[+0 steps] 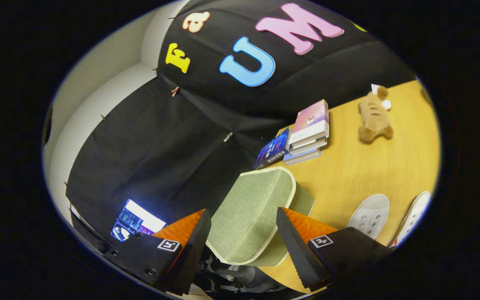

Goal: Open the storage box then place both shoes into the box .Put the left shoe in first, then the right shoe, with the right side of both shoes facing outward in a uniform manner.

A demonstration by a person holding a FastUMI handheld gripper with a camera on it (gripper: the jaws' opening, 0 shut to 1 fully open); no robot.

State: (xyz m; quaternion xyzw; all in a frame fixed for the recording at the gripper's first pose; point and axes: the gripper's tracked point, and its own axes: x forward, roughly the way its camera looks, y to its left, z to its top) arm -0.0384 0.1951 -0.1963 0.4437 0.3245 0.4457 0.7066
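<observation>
Gripper view: fingers [243, 233] spread wide, possibly touching the box lid [250, 212]; shoes [369, 214] cut off.

Claw [244, 233] spread wide around storage box lid [250, 212] (raised, tilted)

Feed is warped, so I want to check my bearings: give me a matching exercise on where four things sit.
Things:
1. storage box lid
2. stack of books
3. plush toy
4. white shoes

Places:
A. beside the booth wall, beyond the box
B. between the open claw fingers
C. far across the table, past the books
D. beside the box, near one finger

Pairs: 1-B, 2-A, 3-C, 4-D
</observation>
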